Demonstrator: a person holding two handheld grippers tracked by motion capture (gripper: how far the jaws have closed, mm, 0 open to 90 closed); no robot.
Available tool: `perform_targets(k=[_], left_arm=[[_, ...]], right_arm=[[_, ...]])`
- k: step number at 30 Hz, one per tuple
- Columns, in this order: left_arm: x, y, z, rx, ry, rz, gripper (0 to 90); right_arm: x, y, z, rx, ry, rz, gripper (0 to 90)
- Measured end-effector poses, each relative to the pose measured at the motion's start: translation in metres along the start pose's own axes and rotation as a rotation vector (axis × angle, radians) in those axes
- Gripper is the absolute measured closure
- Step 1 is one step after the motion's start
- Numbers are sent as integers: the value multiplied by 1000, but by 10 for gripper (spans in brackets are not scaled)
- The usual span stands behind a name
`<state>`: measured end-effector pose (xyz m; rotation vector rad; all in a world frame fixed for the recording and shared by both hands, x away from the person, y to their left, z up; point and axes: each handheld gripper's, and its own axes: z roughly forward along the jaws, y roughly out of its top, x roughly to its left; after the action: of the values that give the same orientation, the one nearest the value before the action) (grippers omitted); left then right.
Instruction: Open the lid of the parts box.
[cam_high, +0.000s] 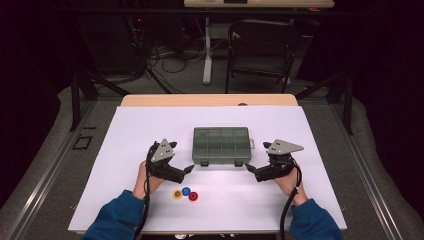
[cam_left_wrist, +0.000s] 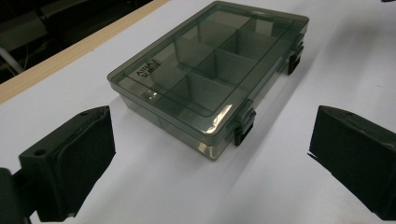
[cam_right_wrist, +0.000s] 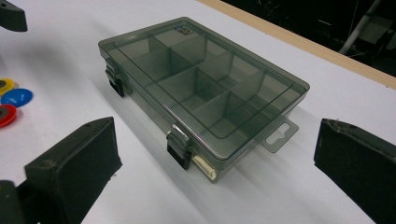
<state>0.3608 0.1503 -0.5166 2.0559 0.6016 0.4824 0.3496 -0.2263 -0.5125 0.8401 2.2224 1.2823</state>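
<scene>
Smoky translucent plastic compartment box (cam_high: 221, 145) sits mid-counter, lid down, both front latches apparently fastened; left tool (cam_high: 189, 169) waits at its 7 o'clock, jaws apart and empty; right tool (cam_high: 248, 167) at 5 o'clock, likewise spread; three small round discs, yellow, blue and red (cam_high: 185, 193), lie loose at 7 o'clock; by my read, nothing started: box unopened, discs unsorted.

Overhead view; 2 gripper close-ups, shared box (cam_high: 221, 145)

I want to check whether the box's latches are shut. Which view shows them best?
The right gripper view: both latches face the camera, flipped down on the compartment box. The left gripper view shows them edge-on; the high view shows them as tiny dark tabs.
</scene>
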Motion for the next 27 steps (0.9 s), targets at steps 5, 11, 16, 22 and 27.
perform_targets(k=[5, 11, 16, 22, 27], left_arm=[[6, 3, 8, 1, -25, -7, 1], [15, 8, 17, 27, -21, -12, 1], [13, 7, 30, 89, -29, 15, 10], [12, 4, 40, 125, -36, 29, 86], [12, 2, 45, 153, -46, 36, 156]], right_arm=[[-2, 1, 4, 23, 6, -6, 0], [-4, 2, 11, 42, 12, -12, 0], [-7, 2, 14, 54, 11, -17, 0], [-9, 0, 16, 63, 7, -18, 24], [-10, -1, 19, 79, 9, -27, 77]])
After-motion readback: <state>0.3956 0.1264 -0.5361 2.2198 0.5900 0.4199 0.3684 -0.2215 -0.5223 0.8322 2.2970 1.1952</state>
